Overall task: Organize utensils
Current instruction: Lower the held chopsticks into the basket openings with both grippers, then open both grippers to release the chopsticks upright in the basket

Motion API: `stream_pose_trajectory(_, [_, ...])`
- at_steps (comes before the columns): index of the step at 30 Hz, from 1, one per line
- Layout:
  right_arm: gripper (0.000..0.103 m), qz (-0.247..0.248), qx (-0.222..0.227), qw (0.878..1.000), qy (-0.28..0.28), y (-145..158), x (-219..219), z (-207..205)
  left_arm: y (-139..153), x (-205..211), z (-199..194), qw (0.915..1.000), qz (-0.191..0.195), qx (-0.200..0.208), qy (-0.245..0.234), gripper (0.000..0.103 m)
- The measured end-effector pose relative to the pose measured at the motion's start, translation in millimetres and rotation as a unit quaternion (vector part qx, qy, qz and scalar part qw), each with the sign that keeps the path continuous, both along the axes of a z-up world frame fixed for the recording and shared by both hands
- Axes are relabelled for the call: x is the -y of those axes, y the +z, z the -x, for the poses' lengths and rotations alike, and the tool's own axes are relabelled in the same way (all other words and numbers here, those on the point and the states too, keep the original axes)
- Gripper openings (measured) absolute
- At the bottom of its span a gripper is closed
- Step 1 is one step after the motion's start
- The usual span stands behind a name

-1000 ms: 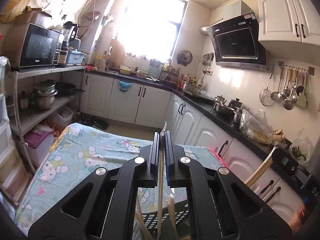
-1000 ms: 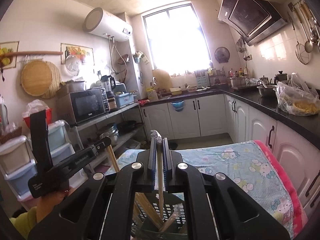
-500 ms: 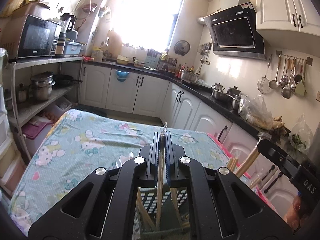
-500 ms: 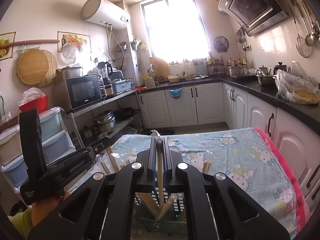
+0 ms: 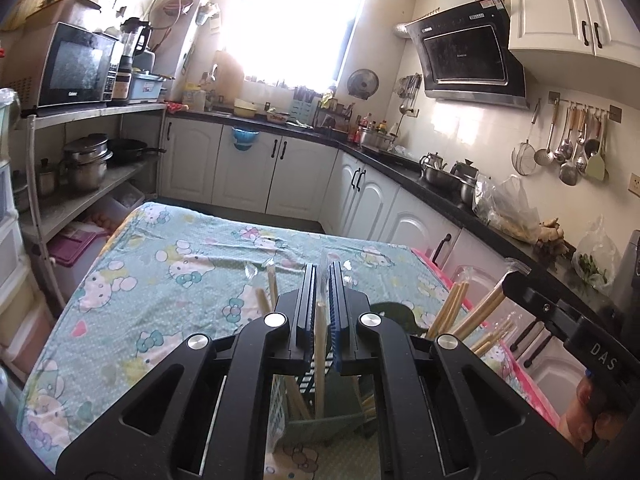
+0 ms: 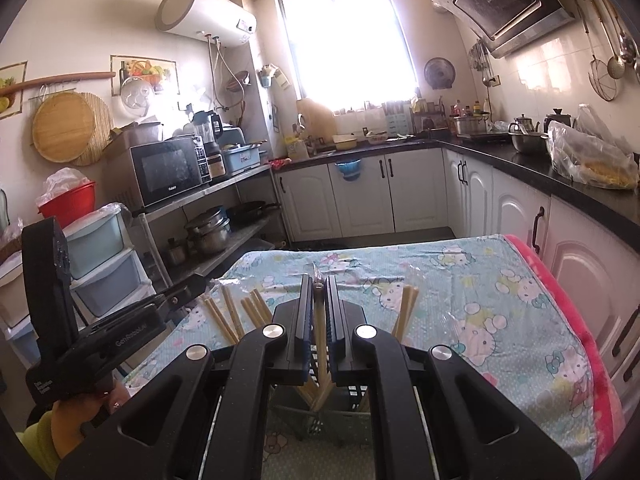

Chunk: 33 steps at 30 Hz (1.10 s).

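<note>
Our left hand-held gripper point(image 5: 321, 312) and right hand-held gripper point(image 6: 319, 322) each grasp a chopstick point(image 5: 320, 356); we should lower them straight into the basket point(image 6: 340, 416) before releasing.

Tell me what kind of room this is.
A lived-in home kitchen. A range hood hangs over a dark counter with pots, ladles and strainers hang on a wall rail, and a microwave sits on a shelf.

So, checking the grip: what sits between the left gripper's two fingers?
One wooden chopstick stands between the left gripper fingers, its lower end in the utensil basket; the left wrist view shows it.
</note>
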State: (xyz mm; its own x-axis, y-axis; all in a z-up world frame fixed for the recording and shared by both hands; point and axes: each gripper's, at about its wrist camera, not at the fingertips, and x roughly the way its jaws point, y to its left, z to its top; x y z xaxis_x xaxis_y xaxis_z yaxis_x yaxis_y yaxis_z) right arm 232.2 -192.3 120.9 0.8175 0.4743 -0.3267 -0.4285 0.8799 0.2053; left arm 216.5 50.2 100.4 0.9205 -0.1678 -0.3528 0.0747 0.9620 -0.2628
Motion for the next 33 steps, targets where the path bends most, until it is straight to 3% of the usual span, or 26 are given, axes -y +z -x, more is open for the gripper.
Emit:
stream_pose_trajectory(4, [0.013,-0.001,-0.012,1.0,-0.002,-2.8,3.3,1.1,-2.4,-0.5,7.3,1.0,-0.002,-0.008,-0.004,0.018])
stream_pose_trajectory(9, [0.014,-0.003,-0.02,1.0,-0.004,-6.1,7.7,6.9,-6.2,-1.5,17.2,0.9998,-0.001,-0.016,-0.006,0.021])
stream_pose_trajectory(22, [0.028,0.005,-0.023,1.0,-0.001,-11.9,17.6,31.7,-15.9,-4.0,40.4,0.9992,0.005,-0.04,-0.008,0.051])
stream_pose_trajectory(33, [0.041,0.02,-0.036,0.999,0.007,-30.3,22.2,51.7,-32.2,-1.5,59.5,0.9981,0.003,-0.059,-0.018,0.067])
